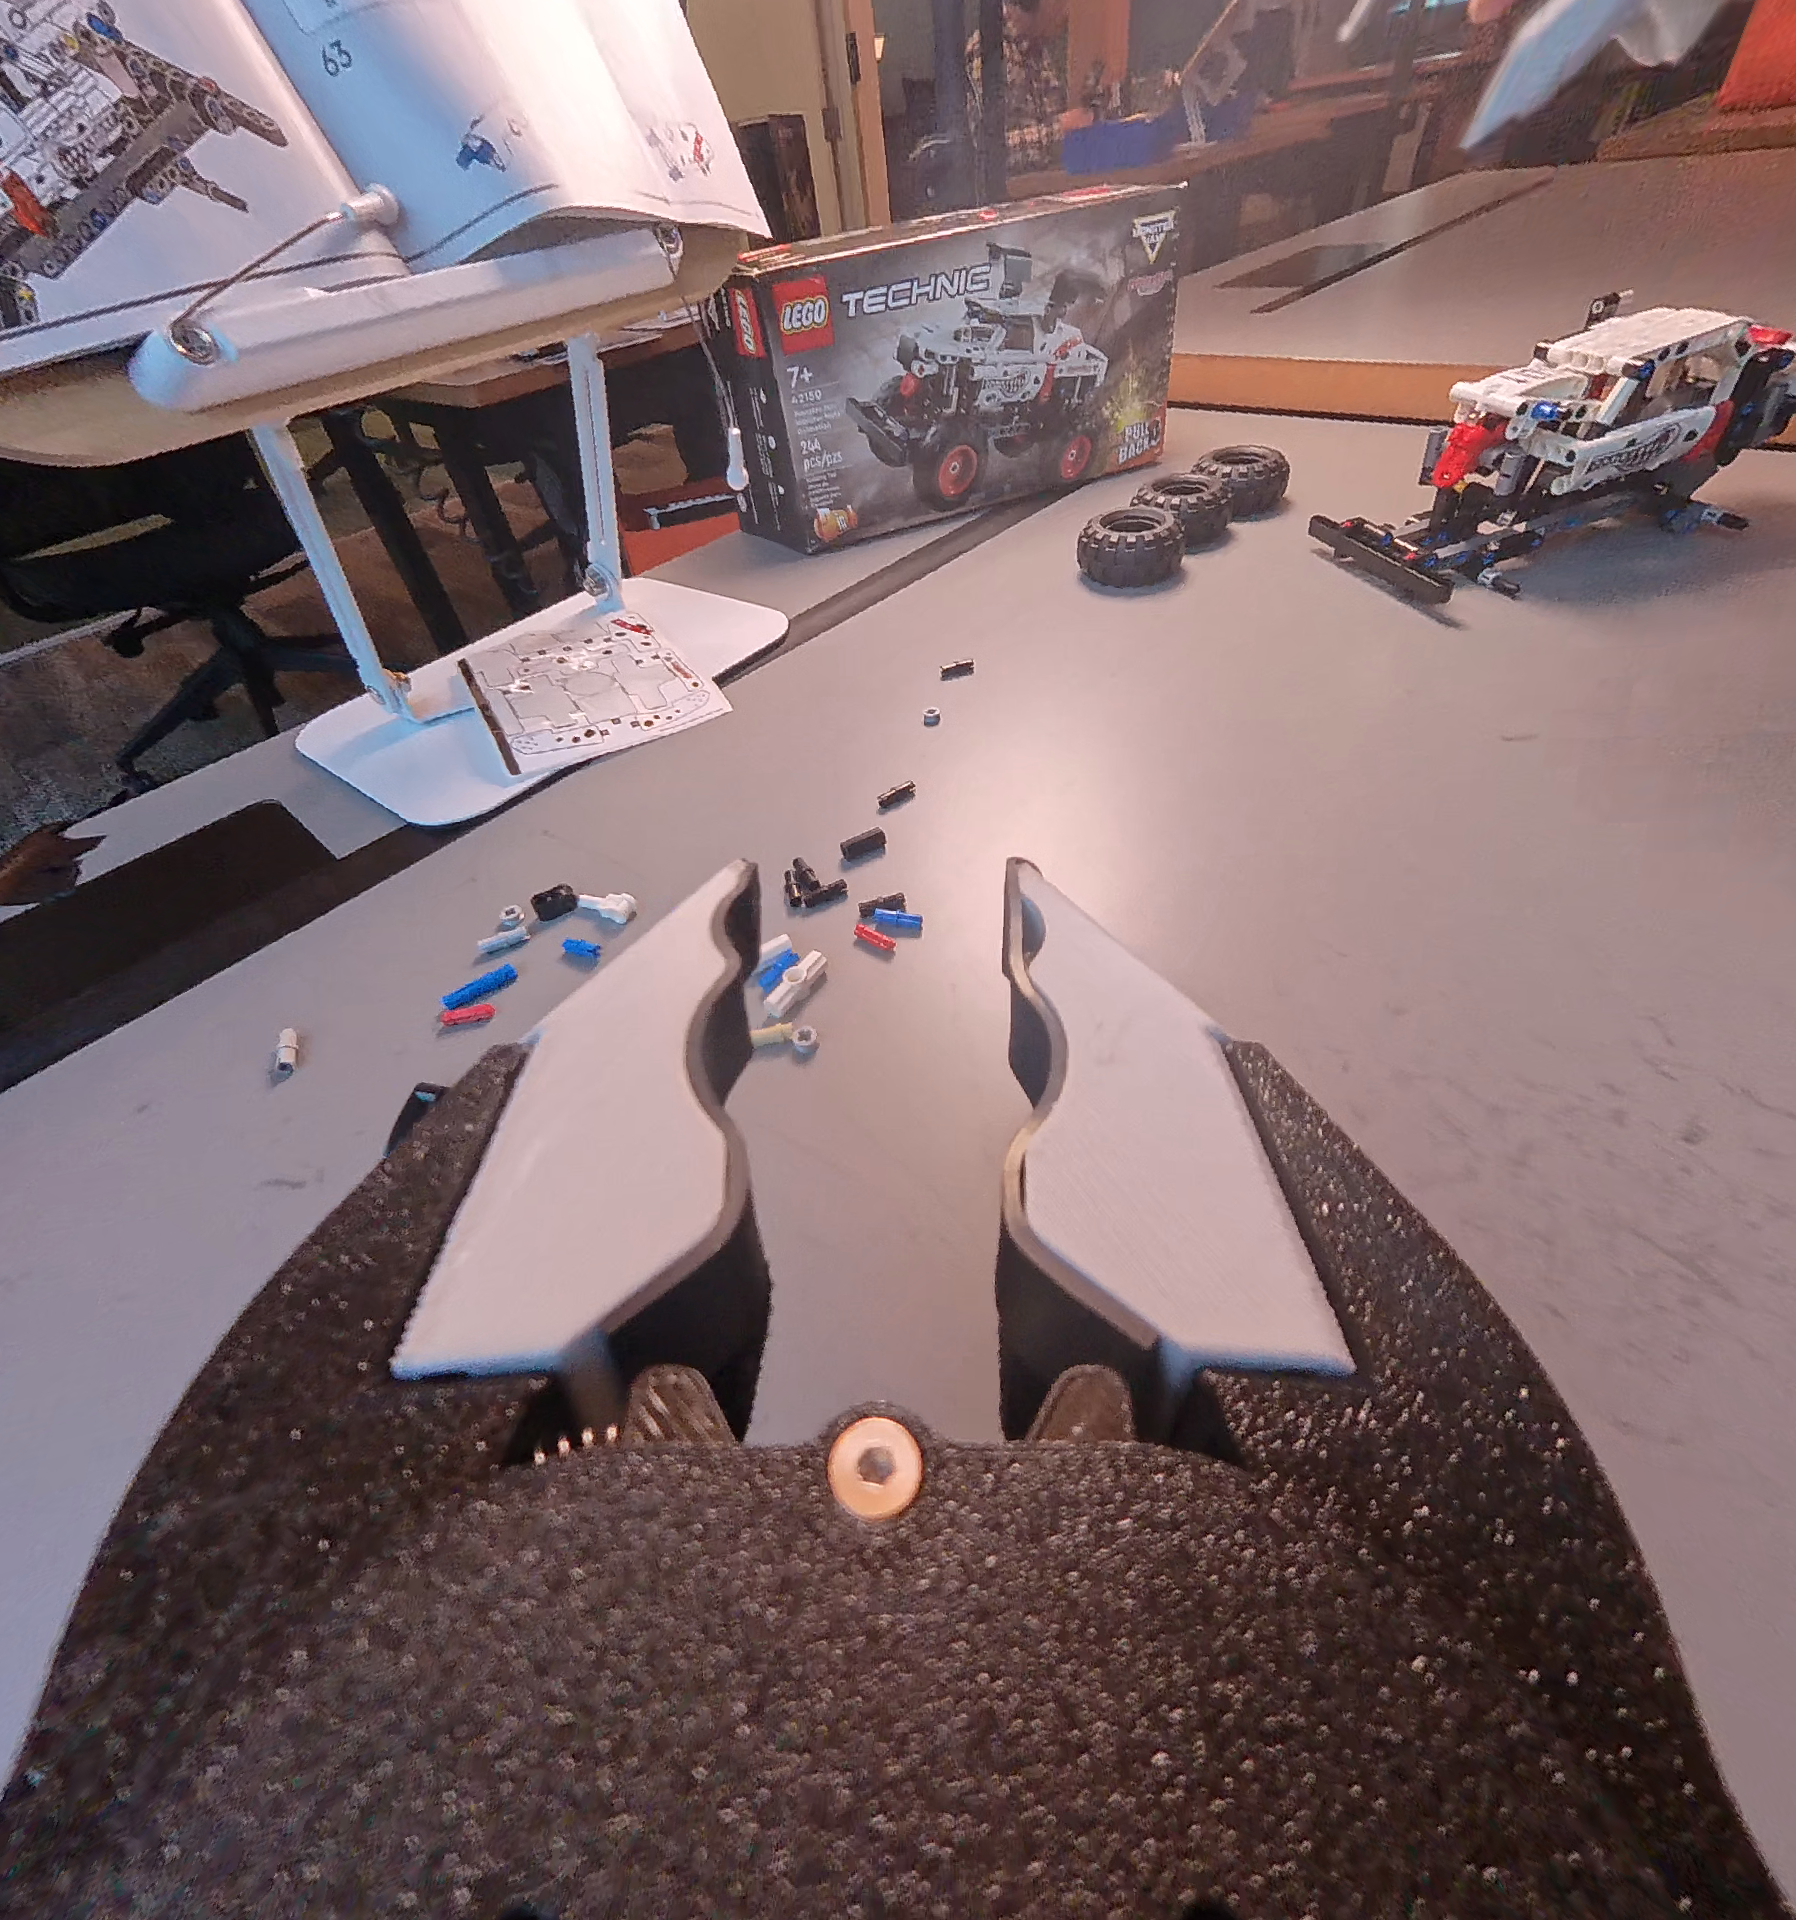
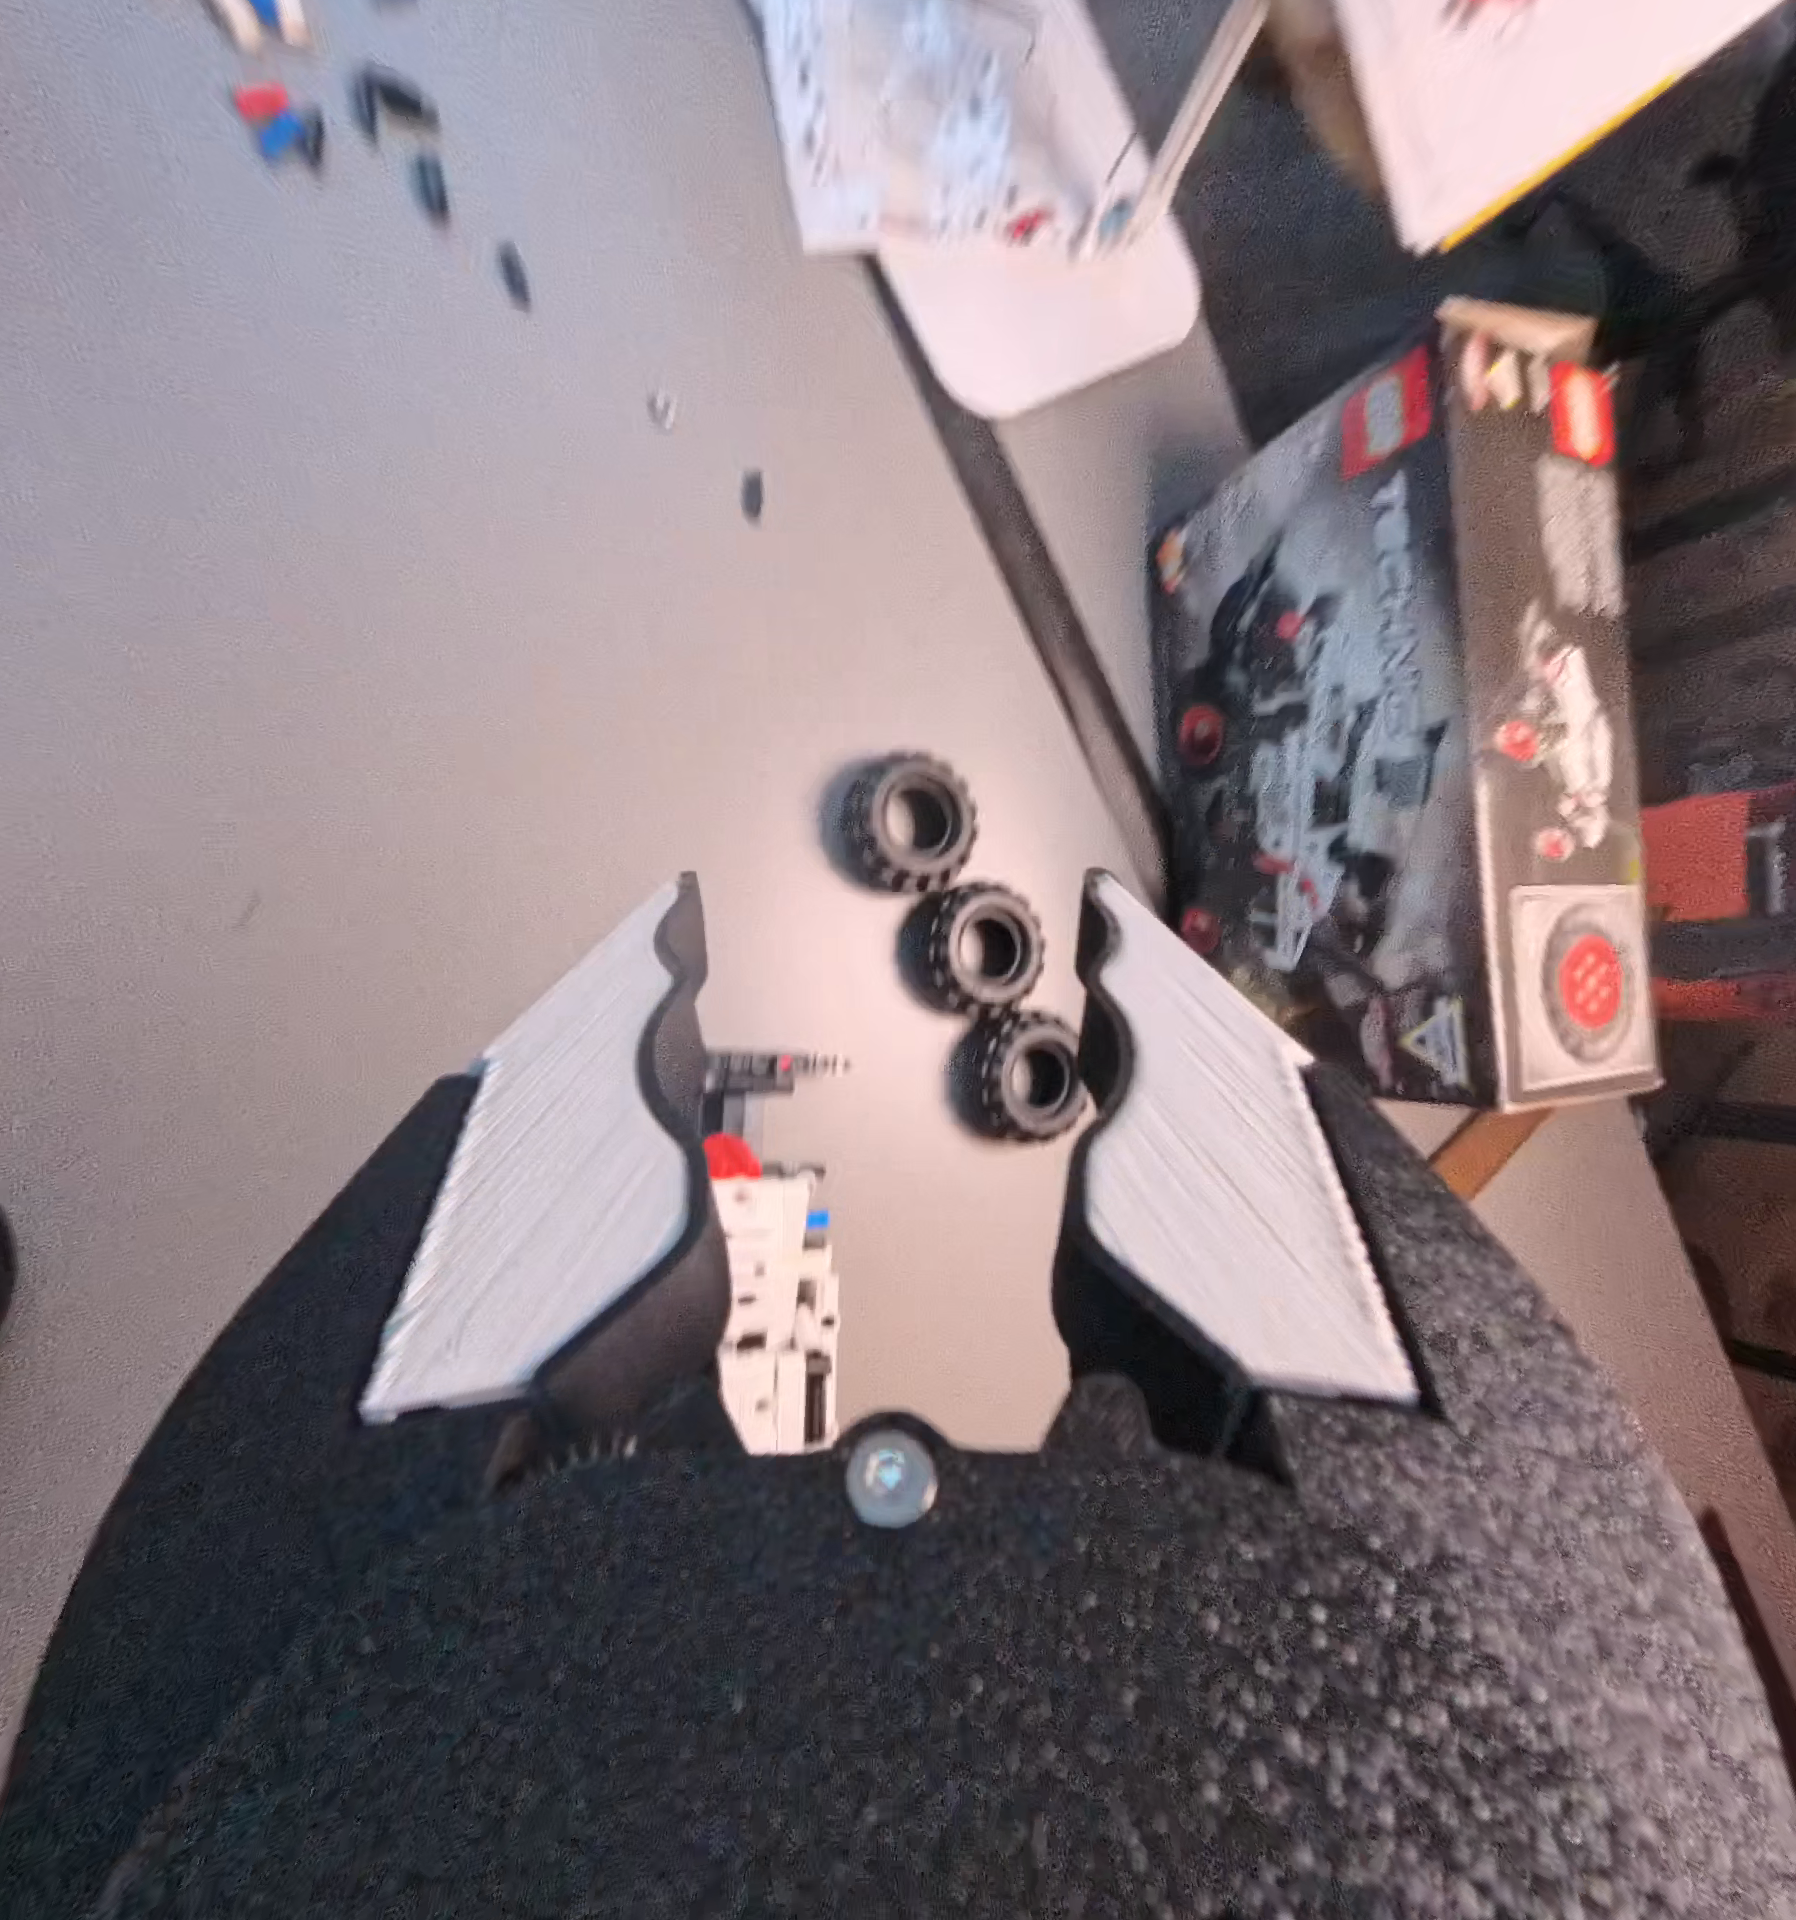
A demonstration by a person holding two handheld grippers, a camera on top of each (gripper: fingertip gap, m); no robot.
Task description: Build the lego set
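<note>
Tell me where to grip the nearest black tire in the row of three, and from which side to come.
Probably best to grip the nearest tire across its treaded outer faces, coming from above. It stands on its tread with the hole facing the left gripper, and its far side sits close against the next tire, so one finger would go on the near open face and one into that narrow gap, or pinch the sidewall through the hole.

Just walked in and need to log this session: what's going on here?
A person holding two claws is building a Lego truck. Both claws are open and empty. The left claw hovers over loose small pieces on the grey table. The right claw points at three black tyres. The truck body has no wheels yet.
</note>
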